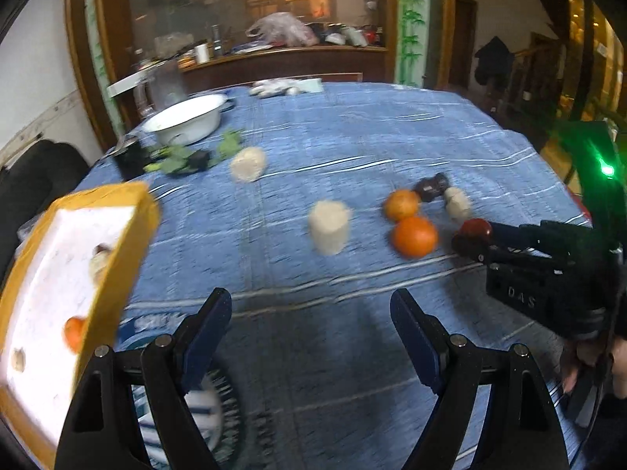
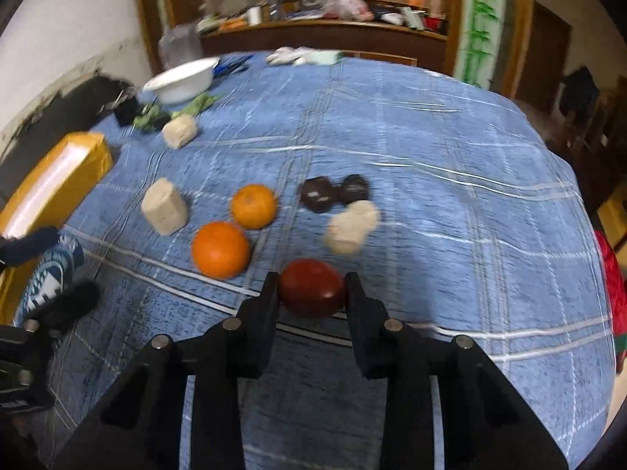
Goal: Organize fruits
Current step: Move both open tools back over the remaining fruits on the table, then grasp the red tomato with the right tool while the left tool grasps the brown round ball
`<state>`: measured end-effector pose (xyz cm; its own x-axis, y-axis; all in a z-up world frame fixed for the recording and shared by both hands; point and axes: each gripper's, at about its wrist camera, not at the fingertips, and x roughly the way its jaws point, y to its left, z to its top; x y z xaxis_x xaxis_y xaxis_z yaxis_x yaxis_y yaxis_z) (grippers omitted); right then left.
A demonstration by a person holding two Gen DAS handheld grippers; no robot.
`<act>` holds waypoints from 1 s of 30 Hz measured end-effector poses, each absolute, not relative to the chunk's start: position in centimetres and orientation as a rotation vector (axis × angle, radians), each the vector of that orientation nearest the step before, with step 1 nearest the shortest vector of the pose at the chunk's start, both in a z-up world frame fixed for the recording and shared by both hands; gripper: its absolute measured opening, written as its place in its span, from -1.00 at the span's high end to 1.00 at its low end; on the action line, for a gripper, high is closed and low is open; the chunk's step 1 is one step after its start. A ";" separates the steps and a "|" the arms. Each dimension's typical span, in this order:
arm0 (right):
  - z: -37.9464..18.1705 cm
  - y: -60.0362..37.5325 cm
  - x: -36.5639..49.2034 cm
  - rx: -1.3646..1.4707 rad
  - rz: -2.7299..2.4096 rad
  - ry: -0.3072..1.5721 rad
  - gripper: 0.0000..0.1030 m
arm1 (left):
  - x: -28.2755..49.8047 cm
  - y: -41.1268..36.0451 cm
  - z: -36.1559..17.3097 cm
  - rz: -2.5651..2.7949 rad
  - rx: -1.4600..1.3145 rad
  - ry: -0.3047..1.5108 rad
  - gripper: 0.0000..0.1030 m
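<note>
My right gripper [image 2: 312, 288] is shut on a dark red fruit [image 2: 311, 288], just above the blue cloth; the left wrist view shows the same red fruit [image 1: 476, 229] pinched at the right gripper [image 1: 470, 237]. Two oranges [image 2: 220, 250] [image 2: 254, 206] lie just left of it, seen also as oranges [image 1: 415, 235] [image 1: 401, 205]. My left gripper [image 1: 311, 309] is open with nothing between its fingers, near the table's front. A yellow box [image 1: 117, 258] with a white inside sits at the left and holds an orange [image 1: 74, 333] and pale pieces.
Pale cylindrical blocks [image 2: 164, 206] [image 2: 352, 227] [image 2: 179, 130] and a dark dumbbell [image 2: 333, 192] lie scattered on the blue checked cloth [image 2: 431, 156]. A white bowl [image 1: 186, 119] and green leaves [image 1: 184, 156] are at the far left. A cluttered counter stands behind the table.
</note>
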<state>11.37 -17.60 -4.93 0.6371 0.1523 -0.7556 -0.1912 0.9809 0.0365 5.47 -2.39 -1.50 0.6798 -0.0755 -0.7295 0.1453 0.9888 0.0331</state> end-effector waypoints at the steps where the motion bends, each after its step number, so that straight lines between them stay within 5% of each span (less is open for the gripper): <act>1: -4.8 -18.1 11.2 -0.033 0.187 0.850 0.34 | 5.9 -3.1 -1.6 -0.140 0.088 0.812 -0.61; 11: -2.4 -22.8 9.9 0.108 0.122 0.723 0.33 | 9.6 -9.3 -3.2 -0.181 0.105 0.818 -0.47; 15: -2.2 -23.4 10.0 0.144 0.132 0.712 0.34 | 11.4 -9.7 -4.6 -0.164 0.119 0.876 0.32; 30: -2.6 -22.9 10.2 0.137 0.113 0.737 0.34 | 4.4 -3.9 -2.4 -0.086 0.077 0.874 0.36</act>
<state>10.16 -22.93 -2.58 0.7348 0.1503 -0.6614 -0.0542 0.9850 0.1636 4.39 -3.90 -2.38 0.6386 -0.0441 -0.7683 0.1071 0.9937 0.0320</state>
